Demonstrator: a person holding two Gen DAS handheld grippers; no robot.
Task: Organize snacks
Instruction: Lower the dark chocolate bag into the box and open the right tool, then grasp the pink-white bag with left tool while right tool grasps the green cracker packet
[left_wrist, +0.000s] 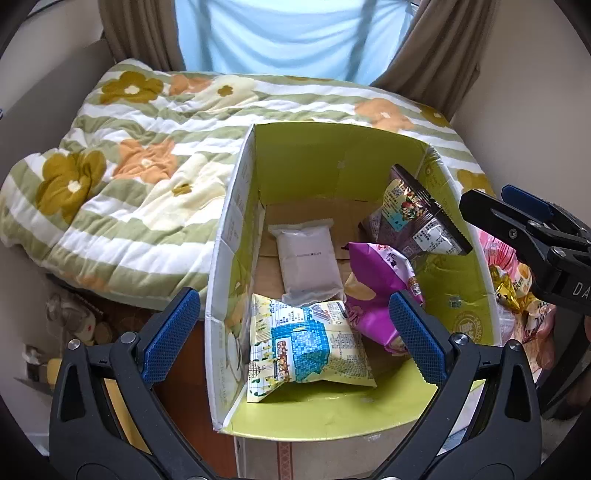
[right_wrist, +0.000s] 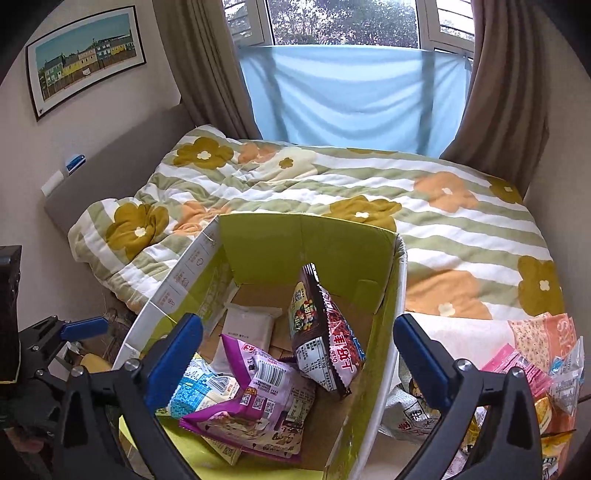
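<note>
A cardboard box with a green lining stands open against the bed. Inside lie a white packet, a purple packet and a blue and yellow packet. A dark brown packet leans on the box's right wall. My left gripper hovers open over the box's near left side, holding nothing. My right gripper is open and empty above the box's near right corner; in the left wrist view it shows as the right gripper by the right wall.
Several loose snack packets are piled outside the box on its right. A floral striped quilt covers the bed behind. Brown curtains and a blue cloth hang at the window. Small clutter sits on the floor at the left.
</note>
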